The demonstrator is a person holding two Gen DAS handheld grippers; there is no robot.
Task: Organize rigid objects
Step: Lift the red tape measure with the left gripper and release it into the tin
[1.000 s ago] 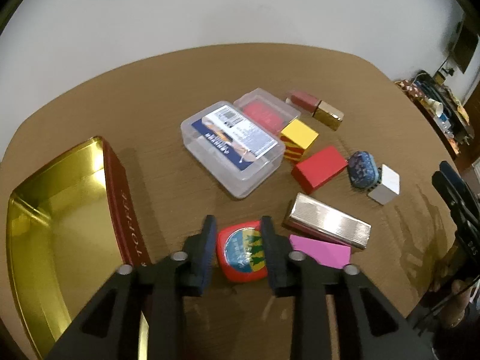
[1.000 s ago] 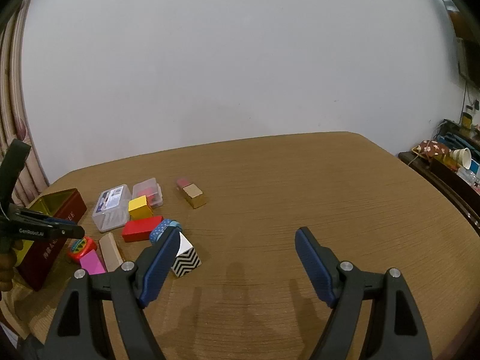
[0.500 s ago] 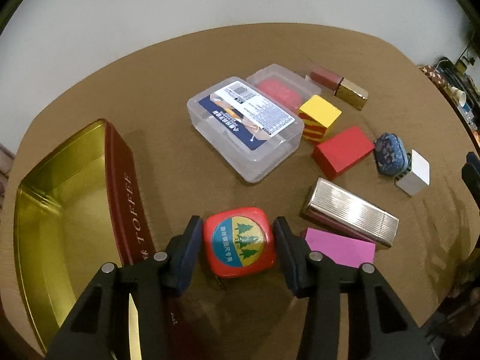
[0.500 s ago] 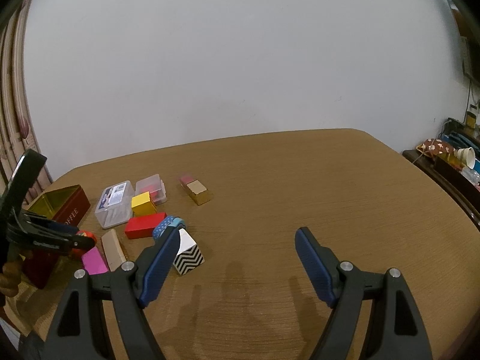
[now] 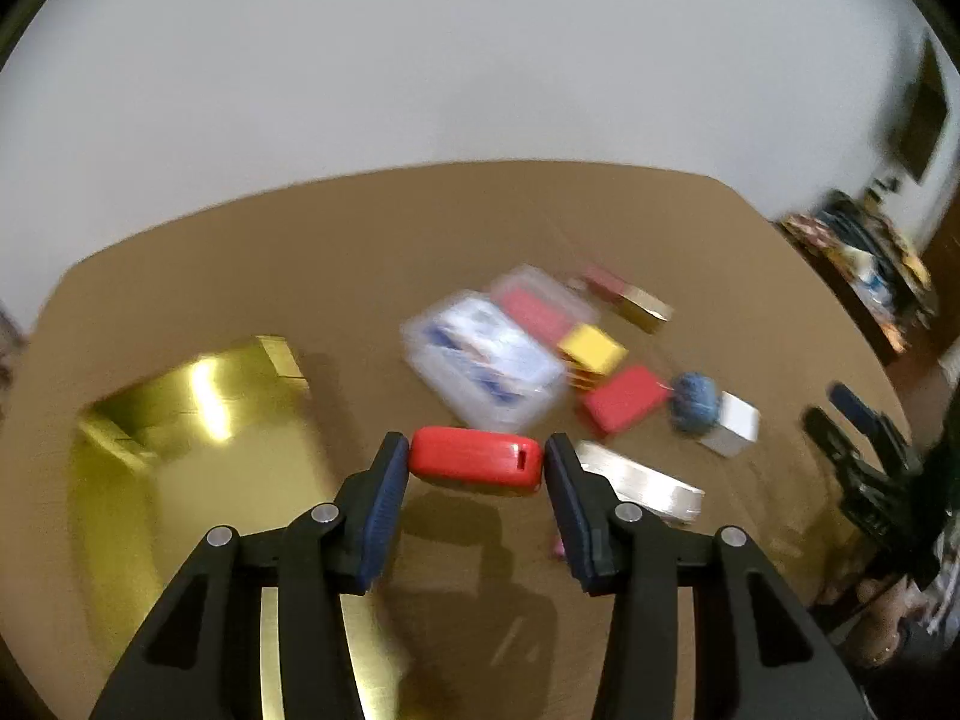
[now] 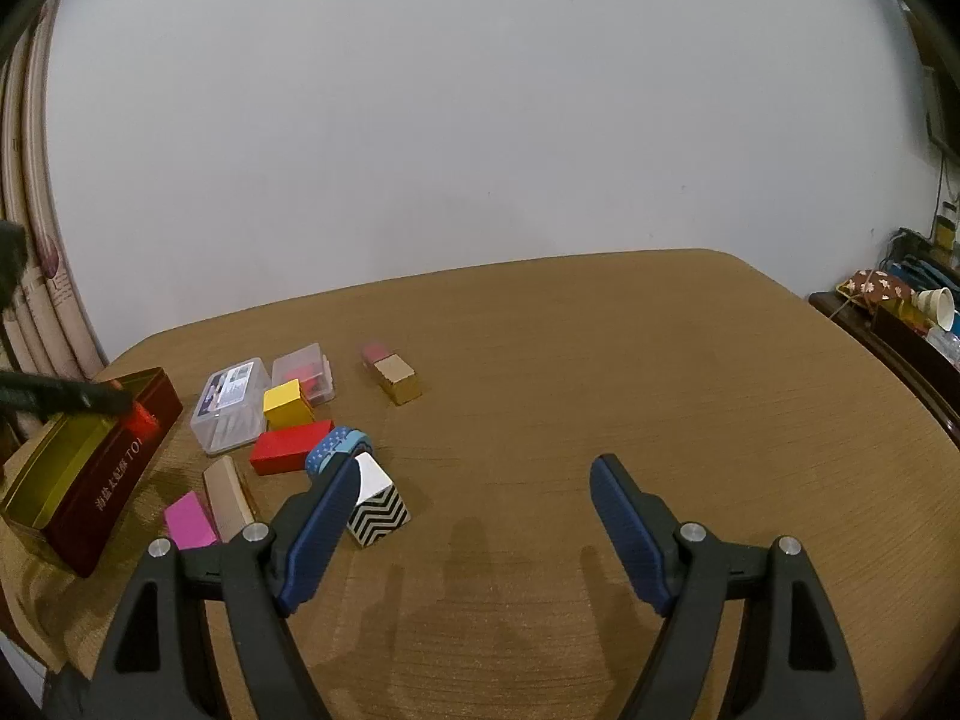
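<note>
My left gripper (image 5: 477, 461) is shut on a red tape measure (image 5: 476, 462) and holds it in the air, seen edge-on, beside the open gold-lined red tin (image 5: 198, 438). In the right wrist view the tape measure (image 6: 143, 419) hangs over the tin's (image 6: 114, 480) near wall. My right gripper (image 6: 474, 501) is open and empty above bare table, to the right of the pile of small objects.
On the brown table lie two clear plastic boxes (image 6: 231, 402), a yellow block (image 6: 287, 403), a red block (image 6: 290, 454), a blue tape roll (image 6: 336, 447), a zigzag cube (image 6: 378, 507), a silver box (image 6: 225, 498), a pink block (image 6: 189, 521) and a gold lipstick box (image 6: 393, 378).
My left gripper has lifted the tape measure off the table and carried it left towards the tin, tilting it on edge. The right gripper has stayed still.
</note>
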